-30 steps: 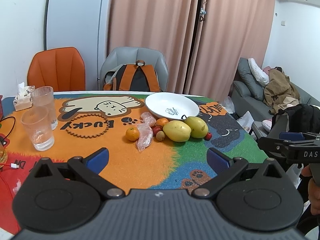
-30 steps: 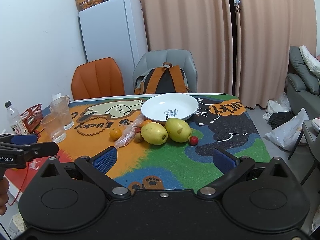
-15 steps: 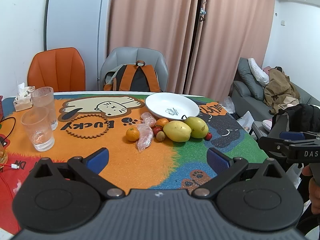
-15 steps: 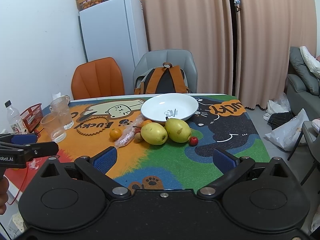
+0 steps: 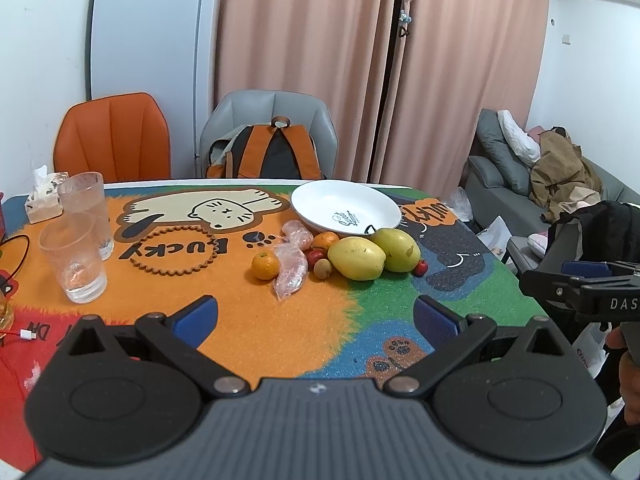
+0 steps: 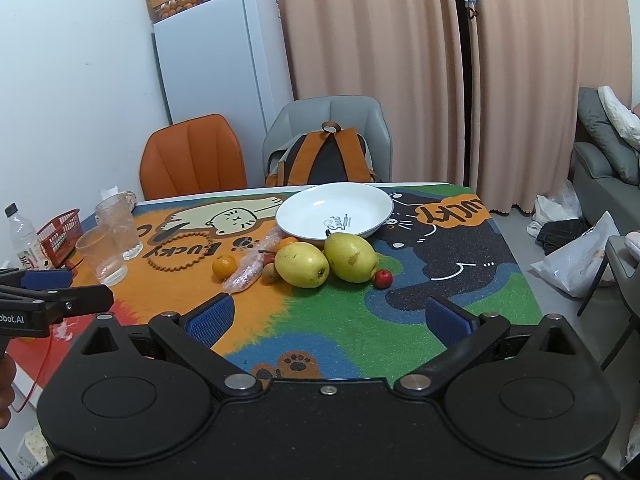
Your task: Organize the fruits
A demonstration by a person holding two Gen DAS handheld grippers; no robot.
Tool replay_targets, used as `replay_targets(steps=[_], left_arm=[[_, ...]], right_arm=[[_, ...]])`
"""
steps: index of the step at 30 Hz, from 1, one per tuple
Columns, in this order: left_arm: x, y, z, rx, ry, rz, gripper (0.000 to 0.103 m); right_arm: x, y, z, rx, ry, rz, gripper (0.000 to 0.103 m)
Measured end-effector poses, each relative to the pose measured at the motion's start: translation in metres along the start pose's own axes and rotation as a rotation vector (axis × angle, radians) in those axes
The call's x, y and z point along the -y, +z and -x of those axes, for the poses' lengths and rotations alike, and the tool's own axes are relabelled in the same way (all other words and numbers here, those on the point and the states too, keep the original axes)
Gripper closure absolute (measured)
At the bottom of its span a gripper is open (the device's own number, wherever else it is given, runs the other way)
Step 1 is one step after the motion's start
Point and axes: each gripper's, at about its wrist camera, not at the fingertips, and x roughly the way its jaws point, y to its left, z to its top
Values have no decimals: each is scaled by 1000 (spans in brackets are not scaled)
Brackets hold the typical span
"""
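Note:
A white plate (image 5: 320,204) (image 6: 308,210) sits bare at the far side of the colourful mat. In front of it lie two yellow-green pears (image 5: 357,258) (image 6: 303,264), a small orange (image 5: 265,265) (image 6: 224,266), a second orange (image 5: 326,239), small red fruits (image 5: 420,267) (image 6: 383,278), a brown kiwi-like fruit (image 5: 322,268) and plastic-wrapped pieces (image 5: 291,266). My left gripper (image 5: 316,315) is open over the near mat, well short of the fruit. My right gripper (image 6: 328,320) is open too, nothing between its blue pads.
Two clear glasses (image 5: 78,248) (image 6: 110,236) stand at the left with a tissue pack (image 5: 42,196), a red basket (image 6: 60,232) and a bottle (image 6: 22,236). Orange (image 5: 114,140) and grey chairs, the latter holding a backpack (image 5: 272,152), stand behind the table. Sofa (image 5: 504,168) on the right.

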Motion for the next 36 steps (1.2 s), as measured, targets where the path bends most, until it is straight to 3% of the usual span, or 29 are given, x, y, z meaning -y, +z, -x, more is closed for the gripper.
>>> replay_targets(steps=[13,30,36], left_arm=[[8,-1,-38,-24,-8,5,0],[4,0,-90,-30,-39,59,1],[6,2,-112,-30,-46,66,3]], right_arm=[[17,-7,-26,1,-5,-14,0],[47,-13,-68,-7,55,-62,1],[55,-14,-92,-17,86,-79,8]])
